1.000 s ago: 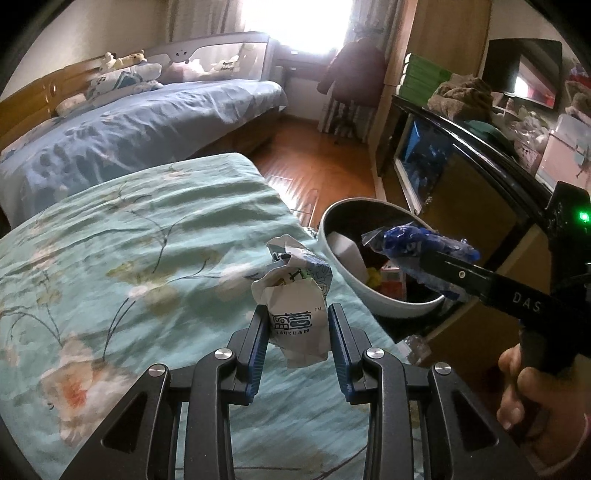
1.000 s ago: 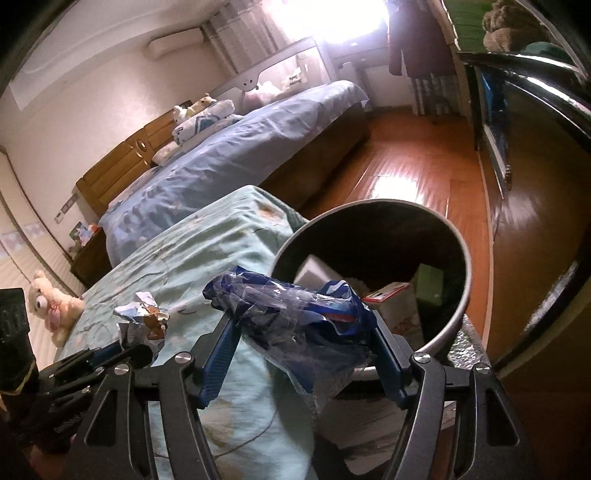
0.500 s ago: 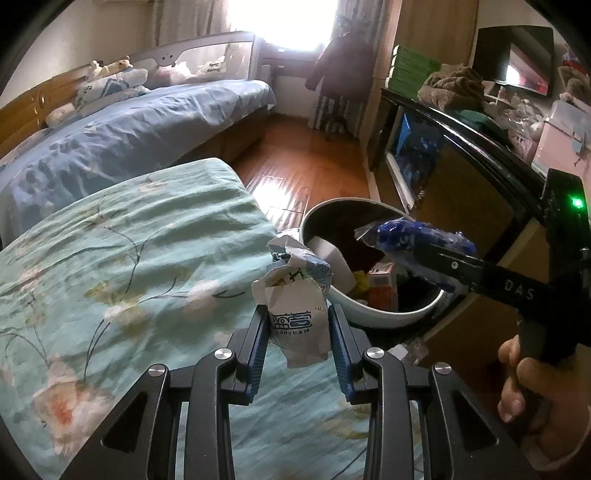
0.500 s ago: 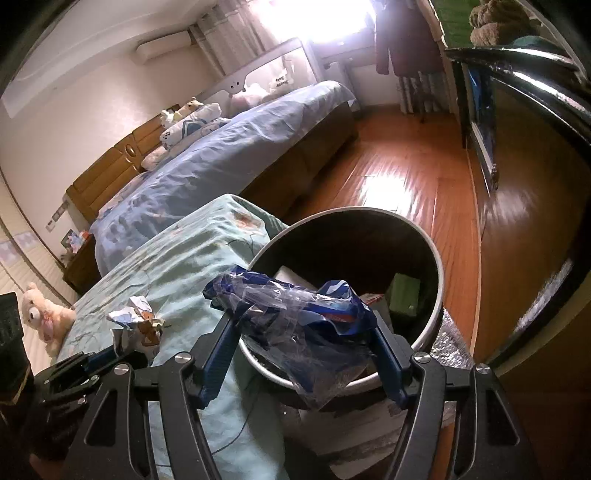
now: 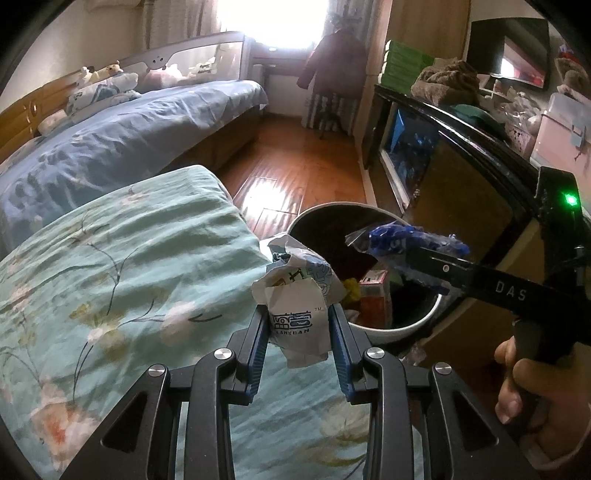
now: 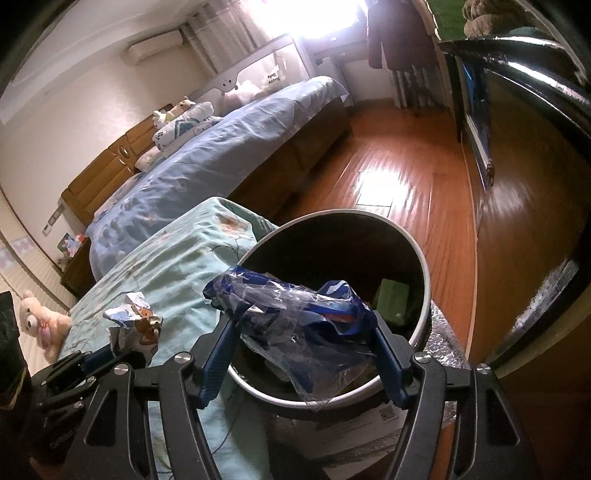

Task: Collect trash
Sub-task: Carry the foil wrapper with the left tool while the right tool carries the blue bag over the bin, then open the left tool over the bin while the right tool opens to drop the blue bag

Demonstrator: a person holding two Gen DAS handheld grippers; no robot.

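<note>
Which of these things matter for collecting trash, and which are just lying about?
Job:
- crumpled white paper wrapper, in left gripper
- crinkled blue-and-clear plastic bag, in right gripper
- round white-rimmed bin

Lying about:
- cream teddy bear
- blue bedspread

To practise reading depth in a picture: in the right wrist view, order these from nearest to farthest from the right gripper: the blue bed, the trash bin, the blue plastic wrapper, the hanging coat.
1. blue plastic wrapper, clamped in the right gripper.
2. trash bin, just beyond and below.
3. blue bed, further back on the left.
4. hanging coat, at the far wall by the window.
</note>
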